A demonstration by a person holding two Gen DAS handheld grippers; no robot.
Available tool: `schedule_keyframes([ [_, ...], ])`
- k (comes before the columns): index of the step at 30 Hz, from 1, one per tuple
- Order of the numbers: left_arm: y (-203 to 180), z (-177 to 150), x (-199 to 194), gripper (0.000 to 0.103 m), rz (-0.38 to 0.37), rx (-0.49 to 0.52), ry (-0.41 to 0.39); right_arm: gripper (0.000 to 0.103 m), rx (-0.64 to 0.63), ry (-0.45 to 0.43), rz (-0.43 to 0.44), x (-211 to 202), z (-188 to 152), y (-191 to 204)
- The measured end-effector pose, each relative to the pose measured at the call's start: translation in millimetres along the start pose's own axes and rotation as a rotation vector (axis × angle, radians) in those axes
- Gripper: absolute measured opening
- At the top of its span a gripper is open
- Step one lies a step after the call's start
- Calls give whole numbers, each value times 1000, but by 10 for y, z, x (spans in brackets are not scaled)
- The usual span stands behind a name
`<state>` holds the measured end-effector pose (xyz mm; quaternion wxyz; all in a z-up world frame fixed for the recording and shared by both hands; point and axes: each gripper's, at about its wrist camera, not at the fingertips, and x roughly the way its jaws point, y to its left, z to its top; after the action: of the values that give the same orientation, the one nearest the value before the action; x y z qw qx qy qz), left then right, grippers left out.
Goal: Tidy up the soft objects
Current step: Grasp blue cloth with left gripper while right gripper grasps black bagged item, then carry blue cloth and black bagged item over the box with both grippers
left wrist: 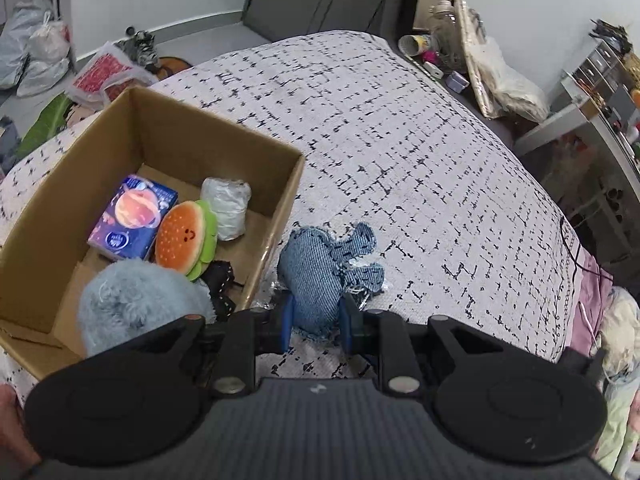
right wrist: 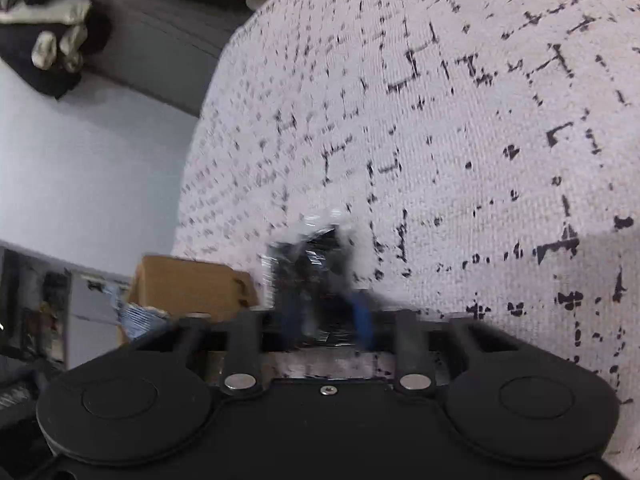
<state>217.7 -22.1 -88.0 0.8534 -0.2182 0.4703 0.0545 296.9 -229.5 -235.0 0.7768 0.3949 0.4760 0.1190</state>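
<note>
- Box [left wrist: 256, 216] sits on the bed [left wrist: 420, 152] at left, holding a fluffy toy [left wrist: 136, 300], tissue pack [left wrist: 132, 216], burger plush [left wrist: 186, 240] and white roll [left wrist: 226, 208].
- My left claw [left wrist: 318, 320] pinches the denim plush [left wrist: 316, 276] at its near end, just beside the box. I judge it light, limp and floppy; the stuffed body grips best.
- My right claw [right wrist: 326, 316] pinches a dark wrapped bundle [right wrist: 312, 280], blurred; its film looks slippery.
</note>
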Motion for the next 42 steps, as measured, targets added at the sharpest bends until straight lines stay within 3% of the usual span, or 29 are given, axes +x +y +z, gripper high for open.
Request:
schedule_keyframes([
  [8, -17, -48, -77, 23, 1, 13, -20, 10, -13, 20, -47, -262, -80, 20],
  [28, -13, -285, -623, 23, -40, 29, -89, 8, -133, -177, 17, -1396, -165, 233],
  [42, 51, -382, -1090, 23, -68, 42, -156, 7, -224, -249, 69, -1799, -329, 464],
])
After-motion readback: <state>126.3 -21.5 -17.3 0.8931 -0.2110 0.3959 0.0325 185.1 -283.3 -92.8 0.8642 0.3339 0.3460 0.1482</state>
